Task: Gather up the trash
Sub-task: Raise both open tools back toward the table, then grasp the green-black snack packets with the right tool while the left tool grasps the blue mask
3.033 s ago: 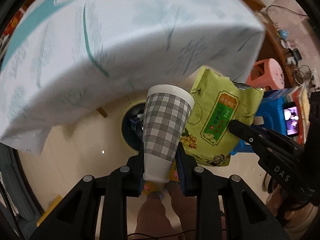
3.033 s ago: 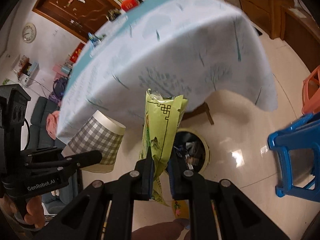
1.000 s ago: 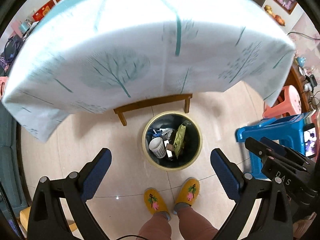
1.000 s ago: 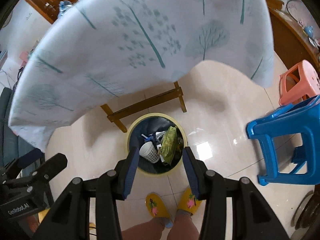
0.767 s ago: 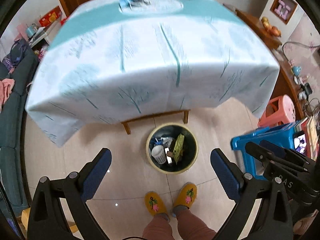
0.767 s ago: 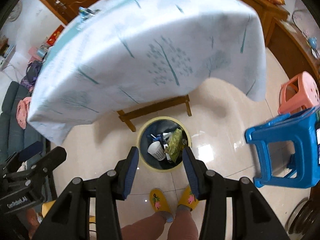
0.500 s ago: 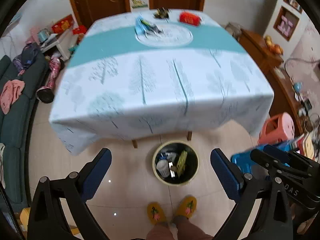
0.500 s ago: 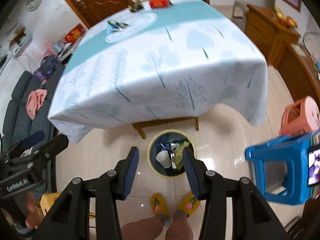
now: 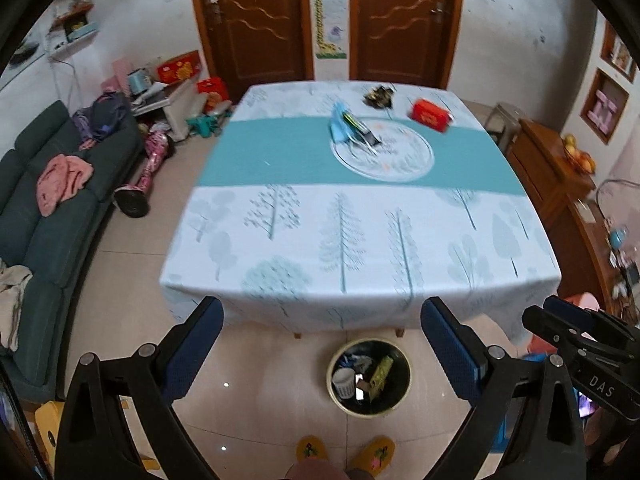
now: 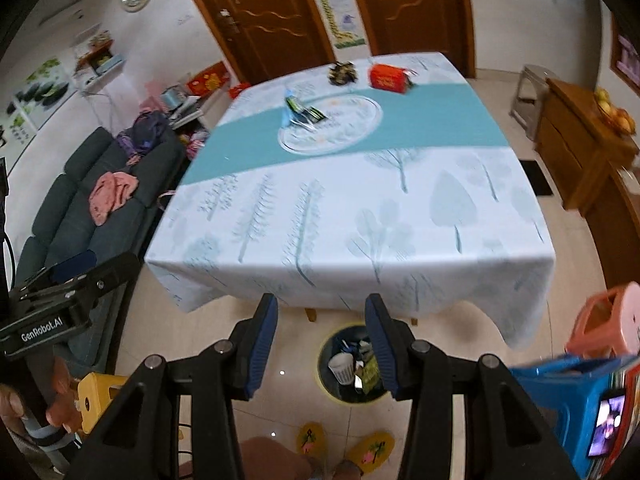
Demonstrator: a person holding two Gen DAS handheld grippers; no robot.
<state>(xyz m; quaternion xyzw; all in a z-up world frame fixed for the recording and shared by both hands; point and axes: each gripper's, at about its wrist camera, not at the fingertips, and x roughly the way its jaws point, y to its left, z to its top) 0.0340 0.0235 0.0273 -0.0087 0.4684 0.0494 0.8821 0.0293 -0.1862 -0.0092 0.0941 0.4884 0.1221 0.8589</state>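
Observation:
A yellow-rimmed trash bin [image 9: 405,391] [image 10: 322,376] stands on the floor at the table's near edge. In it lie a checked paper cup [image 9: 344,380] [image 10: 342,366] and a green snack bag [image 9: 380,372] [image 10: 370,370]. On the far half of the table lie a blue wrapper pile [image 9: 348,128] [image 10: 298,114], a red box [image 9: 430,114] [image 10: 388,76] and a dark crumpled wrapper [image 9: 380,95] [image 10: 342,72]. My left gripper [image 9: 322,348] is wide open and empty. My right gripper [image 10: 322,348] is open and empty, above the bin.
The table [image 9: 360,232] wears a tree-print cloth with a teal band. A dark sofa [image 9: 44,216] is at the left. A wooden cabinet [image 9: 560,184], a pink stool [image 10: 608,320] and a blue stool [image 10: 568,400] are at the right. My yellow slippers [image 9: 344,448] are below.
Both grippers let go of the cup and the bag, which now lie in the bin. Both have since risen and tilted up, so the tabletop has come into view.

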